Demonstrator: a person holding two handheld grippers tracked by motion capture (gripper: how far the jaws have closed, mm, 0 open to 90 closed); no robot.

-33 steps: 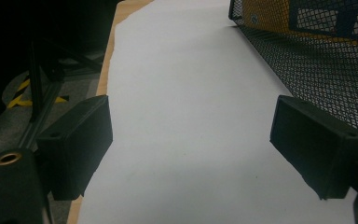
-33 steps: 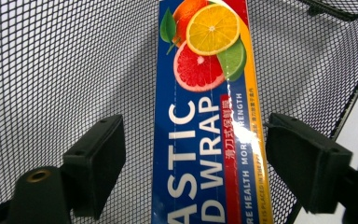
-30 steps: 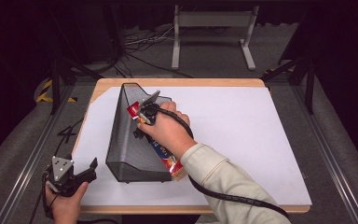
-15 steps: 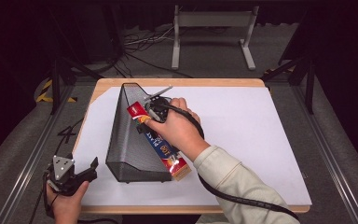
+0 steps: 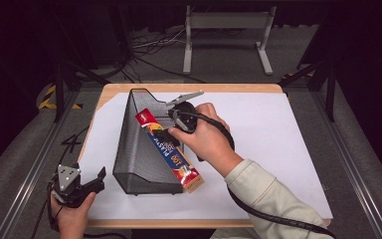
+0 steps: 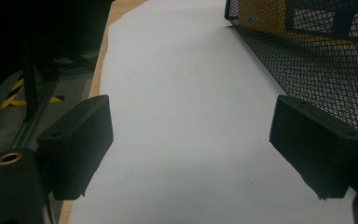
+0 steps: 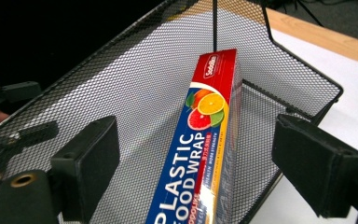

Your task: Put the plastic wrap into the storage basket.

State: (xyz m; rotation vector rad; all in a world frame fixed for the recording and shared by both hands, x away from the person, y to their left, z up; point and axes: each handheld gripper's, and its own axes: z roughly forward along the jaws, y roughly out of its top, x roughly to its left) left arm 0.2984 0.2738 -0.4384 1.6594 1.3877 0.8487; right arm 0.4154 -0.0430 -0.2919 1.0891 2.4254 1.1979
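change: right gripper [image 5: 165,130] jaws have just been opening; plastic food wrap box [image 5: 168,151] lies below and between them in the right gripper view, pads clear of it on both sides. A second ago the hand sat low over the box with the jaws on it; now it is higher and toward the box's far end.
right jaws: spread wide, nothing pinched.
box: resting by itself in the black mesh file tray [image 5: 142,159], lying along the tray's right side wall. Red end [image 7: 216,63] toward the tall back of the tray, other end sticking out past the tray's low front edge over the white sheet [image 5: 278,149].
box vs earlier: slanted much as it was half a second ago, no shift I can make out since the jaws came off.
left gripper [image 5: 87,185]: off the near-left corner of the desk [image 5: 273,88], same spot as a second ago. Jaws spread, nothing between them; the left gripper view has bare white sheet [image 6: 182,116] between the pads and the mesh wall [image 6: 317,60] at right.
read: looks like a release, placement into the tray likely done.
risk: box overhangs the front, so a nudge on withdrawal could tip or slide it. Hand should lift clear, not drag along the box.
next (guess): right hand backs off; maybe a push to seat the box deeper.
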